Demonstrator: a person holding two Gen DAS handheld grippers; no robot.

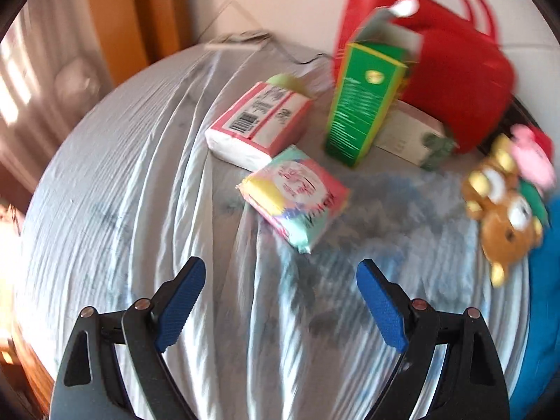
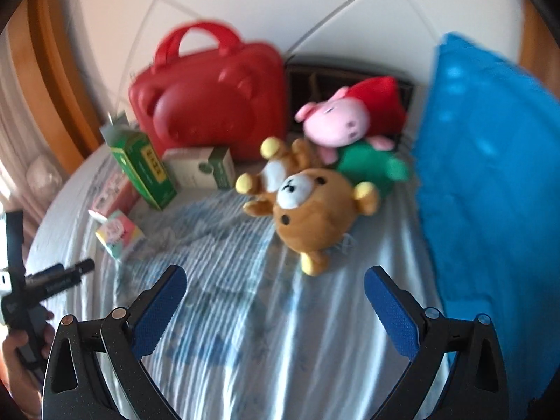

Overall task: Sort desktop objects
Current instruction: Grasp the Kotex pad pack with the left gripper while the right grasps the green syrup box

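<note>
Both the left gripper (image 1: 281, 280) and right gripper (image 2: 275, 288) hang spread and empty (everything blurred) above the wrinkled pale-blue bedsheet (image 1: 140, 210).

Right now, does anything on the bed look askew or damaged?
The green carton stands with its top flap torn open, leaning against the red case. The bear lies upside down, tangled with the pig. Nothing looks spilled.

Your left gripper (image 1: 281, 271) at the bottom of its own view, blue pads (image 1: 182, 306) spread wide, nothing between them, your right gripper (image 2: 275, 278) likewise spread and empty, your left hand (image 2: 21, 360) at the lower left edge of the right view.
</note>
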